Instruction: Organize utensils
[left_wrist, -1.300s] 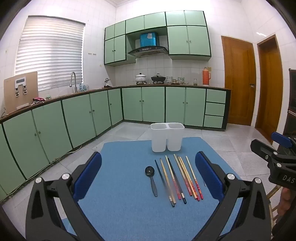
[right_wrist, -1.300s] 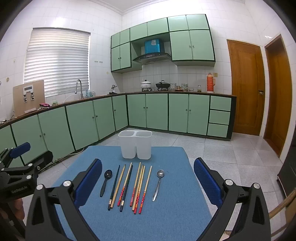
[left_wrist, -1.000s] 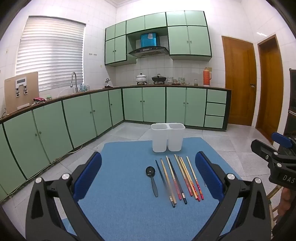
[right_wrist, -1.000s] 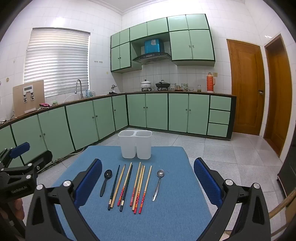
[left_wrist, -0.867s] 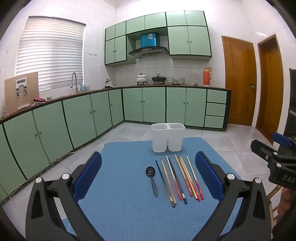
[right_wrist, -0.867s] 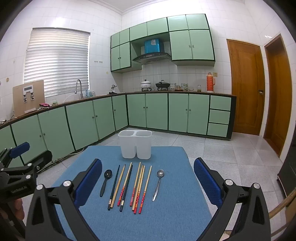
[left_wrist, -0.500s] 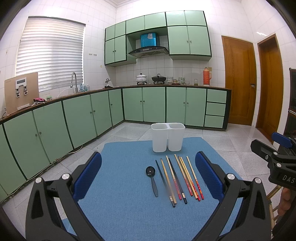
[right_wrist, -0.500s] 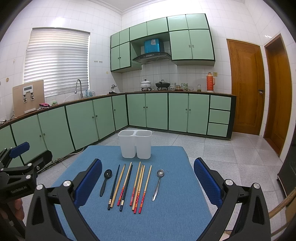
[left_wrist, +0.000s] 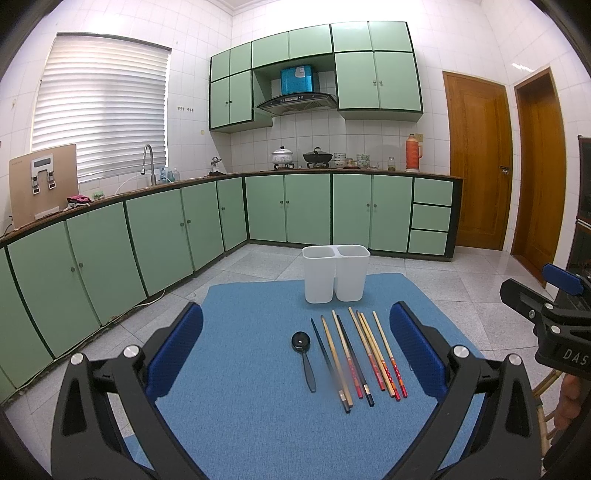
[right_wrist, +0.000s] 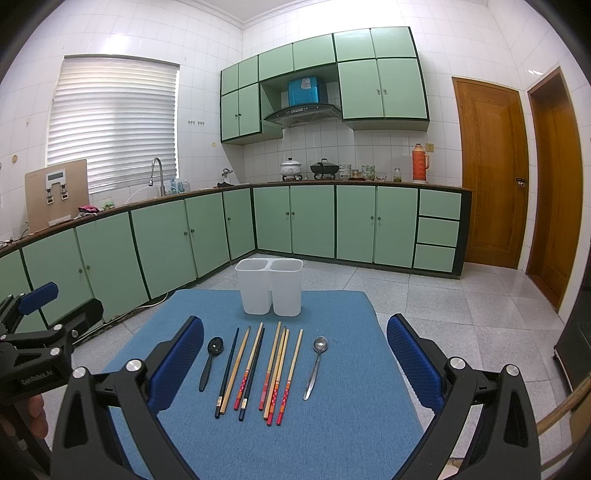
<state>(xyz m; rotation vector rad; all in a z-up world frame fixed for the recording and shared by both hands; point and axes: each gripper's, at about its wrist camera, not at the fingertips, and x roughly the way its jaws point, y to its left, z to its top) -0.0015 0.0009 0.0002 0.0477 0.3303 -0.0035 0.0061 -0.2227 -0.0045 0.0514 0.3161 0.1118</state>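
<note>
A white two-compartment holder (left_wrist: 335, 273) (right_wrist: 269, 291) stands empty at the far side of a blue mat (left_wrist: 258, 413) (right_wrist: 340, 435). In front of it lie a black spoon (left_wrist: 303, 356) (right_wrist: 211, 358), several chopsticks (left_wrist: 354, 354) (right_wrist: 264, 369) side by side, and a metal spoon (right_wrist: 316, 363), which the left gripper's right finger hides in the left wrist view. My left gripper (left_wrist: 295, 350) hovers open above the near mat, holding nothing. My right gripper (right_wrist: 295, 363) is likewise open and empty, over the chopsticks' near ends.
The mat covers a small table whose edges drop to a tiled floor (right_wrist: 461, 314). Green cabinets (left_wrist: 110, 258) run along the left and back walls. Wooden doors (right_wrist: 491, 170) stand at right. A person's hand (left_wrist: 572, 398) shows at the right edge.
</note>
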